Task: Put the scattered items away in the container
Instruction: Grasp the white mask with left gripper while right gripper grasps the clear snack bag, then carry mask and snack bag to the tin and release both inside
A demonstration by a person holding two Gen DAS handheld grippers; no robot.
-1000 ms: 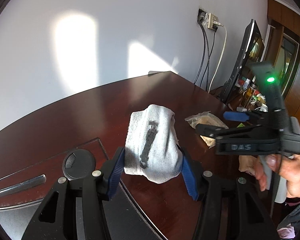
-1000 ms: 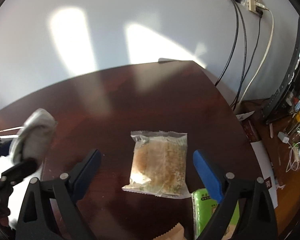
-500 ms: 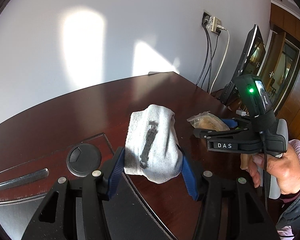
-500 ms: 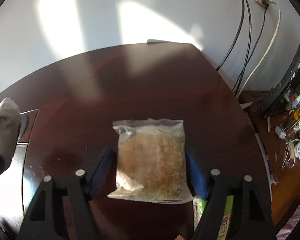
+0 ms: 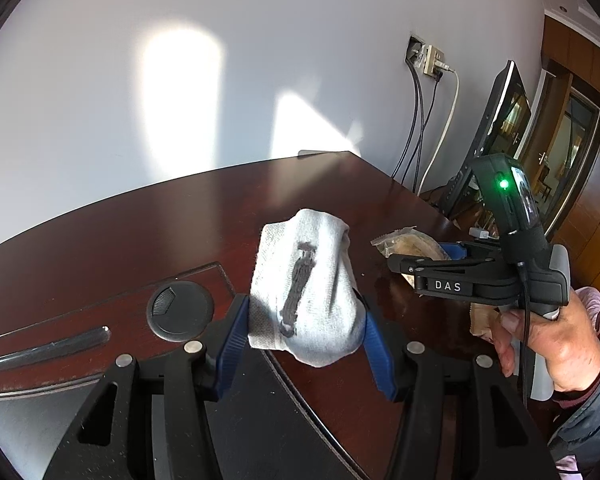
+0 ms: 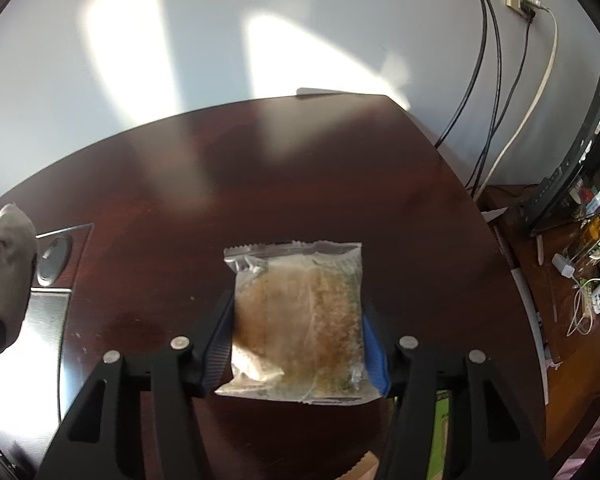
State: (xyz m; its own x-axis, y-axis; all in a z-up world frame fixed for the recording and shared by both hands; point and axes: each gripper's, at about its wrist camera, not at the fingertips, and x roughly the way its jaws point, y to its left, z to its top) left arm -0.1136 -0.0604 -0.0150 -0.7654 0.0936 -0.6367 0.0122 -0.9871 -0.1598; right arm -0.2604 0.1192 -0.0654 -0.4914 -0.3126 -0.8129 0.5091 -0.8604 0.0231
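Between the closing right gripper (image 6: 298,344) pads sits the snack packet (image 6: 300,320), seemingly touching both.

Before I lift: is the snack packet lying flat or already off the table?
Cannot tell; the snack packet sits between the closing right gripper jaws.

sock (image 5: 306,300): grey-white, balled, dark mark down its front, raised off the table
snack packet (image 6: 300,320): clear, brown crumbly cake inside, flat on dark wood
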